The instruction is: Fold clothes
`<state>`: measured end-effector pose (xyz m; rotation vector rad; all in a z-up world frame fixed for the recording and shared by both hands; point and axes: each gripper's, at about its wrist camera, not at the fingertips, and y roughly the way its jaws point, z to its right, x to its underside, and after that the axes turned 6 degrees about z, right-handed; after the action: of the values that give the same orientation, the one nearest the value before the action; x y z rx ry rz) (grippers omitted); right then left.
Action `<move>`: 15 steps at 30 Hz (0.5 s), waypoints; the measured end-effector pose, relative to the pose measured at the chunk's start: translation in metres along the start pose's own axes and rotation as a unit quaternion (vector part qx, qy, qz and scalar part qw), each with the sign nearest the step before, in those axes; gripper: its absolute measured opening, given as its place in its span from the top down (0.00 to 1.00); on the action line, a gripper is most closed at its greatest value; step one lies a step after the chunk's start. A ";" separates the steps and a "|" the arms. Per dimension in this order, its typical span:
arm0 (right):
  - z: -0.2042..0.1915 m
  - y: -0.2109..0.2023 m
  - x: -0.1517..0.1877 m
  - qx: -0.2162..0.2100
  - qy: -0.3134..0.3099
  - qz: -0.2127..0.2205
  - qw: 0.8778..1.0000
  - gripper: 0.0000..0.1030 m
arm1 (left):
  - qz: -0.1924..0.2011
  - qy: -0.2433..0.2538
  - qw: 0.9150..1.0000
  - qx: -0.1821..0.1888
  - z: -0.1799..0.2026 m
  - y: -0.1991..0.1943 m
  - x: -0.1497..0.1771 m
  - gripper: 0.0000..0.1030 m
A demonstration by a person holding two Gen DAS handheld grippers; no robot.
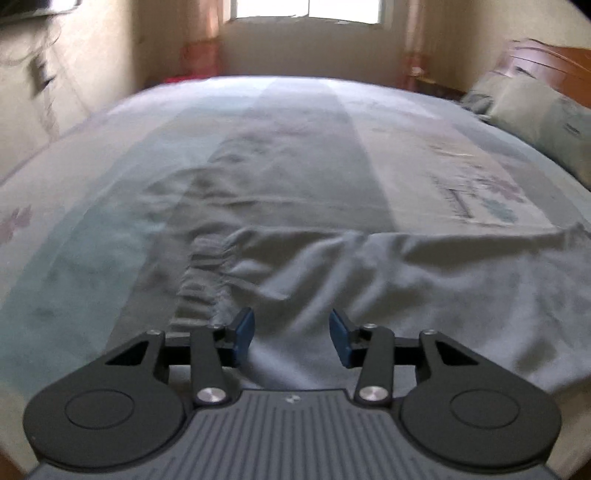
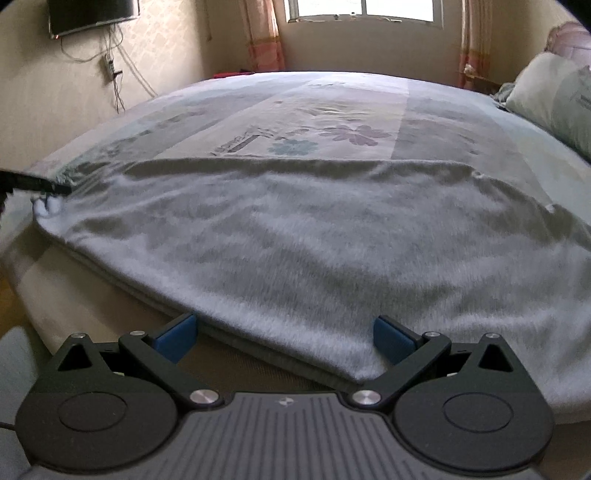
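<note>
Spread flat near the bed's [image 2: 461, 122] front edge, grey garment [image 2: 295, 236], elastic waistband [image 1: 207, 273] ahead of left gripper [image 1: 291, 334], half spread, right gripper [image 2: 284, 338] gaping wide at hem, both empty, seemingly poised for grabbing.

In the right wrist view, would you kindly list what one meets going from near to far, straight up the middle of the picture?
Right hand-held gripper → grey garment lying flat → floral bedsheet → window on the far wall.
</note>
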<state>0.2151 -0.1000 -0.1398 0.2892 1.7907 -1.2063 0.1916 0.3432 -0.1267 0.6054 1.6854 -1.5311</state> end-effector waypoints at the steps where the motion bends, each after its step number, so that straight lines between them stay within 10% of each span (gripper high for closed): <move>1: 0.000 0.000 0.000 0.001 -0.002 -0.001 1.000 0.00 | -0.004 0.005 1.000 0.003 0.003 0.000 0.002 0.53; 15: -0.014 -0.006 -0.019 -0.012 -0.008 -0.004 1.000 0.00 | -0.002 0.010 1.000 0.016 0.008 -0.024 0.014 0.44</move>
<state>0.2137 -0.0862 -0.1202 0.2577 1.7916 -1.1899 0.1662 0.3293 -0.1227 0.6364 1.6819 -1.5627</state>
